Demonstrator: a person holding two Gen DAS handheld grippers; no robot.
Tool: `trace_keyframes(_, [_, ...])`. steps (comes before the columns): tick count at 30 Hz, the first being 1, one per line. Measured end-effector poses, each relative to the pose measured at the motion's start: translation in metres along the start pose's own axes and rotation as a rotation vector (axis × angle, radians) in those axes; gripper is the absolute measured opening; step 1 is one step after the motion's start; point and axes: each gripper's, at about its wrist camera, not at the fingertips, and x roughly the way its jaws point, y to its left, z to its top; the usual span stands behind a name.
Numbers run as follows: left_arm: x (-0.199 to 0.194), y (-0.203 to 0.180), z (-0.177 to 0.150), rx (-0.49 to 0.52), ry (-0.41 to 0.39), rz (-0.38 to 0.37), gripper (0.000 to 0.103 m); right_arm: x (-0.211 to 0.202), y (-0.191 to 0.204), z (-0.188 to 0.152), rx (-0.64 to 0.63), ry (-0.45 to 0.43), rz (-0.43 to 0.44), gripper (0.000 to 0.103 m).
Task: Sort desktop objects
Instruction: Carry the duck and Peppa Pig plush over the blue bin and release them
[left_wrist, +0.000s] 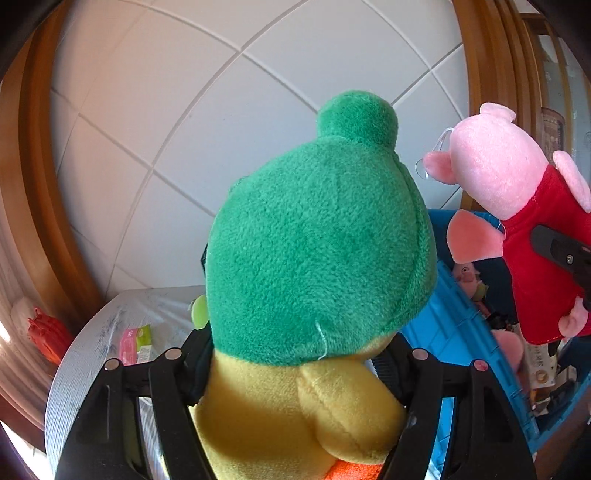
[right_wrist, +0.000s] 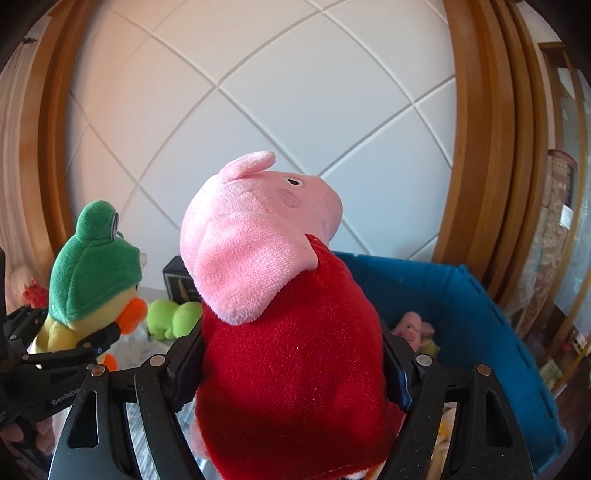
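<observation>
My left gripper (left_wrist: 295, 373) is shut on a yellow duck plush with a green frog hat (left_wrist: 317, 251) and holds it up, filling the left wrist view. The duck also shows at the left of the right wrist view (right_wrist: 92, 280). My right gripper (right_wrist: 291, 365) is shut on a pink pig plush in a red dress (right_wrist: 288, 332) and holds it up beside the blue bin (right_wrist: 461, 302). The pig shows at the right of the left wrist view (left_wrist: 517, 206), above the bin (left_wrist: 454, 332).
The blue bin holds small plush toys (right_wrist: 413, 325) and packets. On the grey table (left_wrist: 85, 358) lie a pink-and-green box (left_wrist: 138, 345), a light green plush (right_wrist: 173, 317) and a dark box (right_wrist: 179, 280). A tiled wall stands behind.
</observation>
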Motion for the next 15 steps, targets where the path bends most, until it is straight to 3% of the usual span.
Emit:
trace_keyframes(8, [0.026,-0.120,0.052,0.004,0.037,-0.132,0.071,0.020,-0.116,0.008,0.010,0.014,-0.114,0.079])
trace_keyframes(15, [0.079,-0.221,0.079,0.097,0.097,-0.156,0.071,0.053,-0.189,0.002,0.038,0.091,-0.190,0.079])
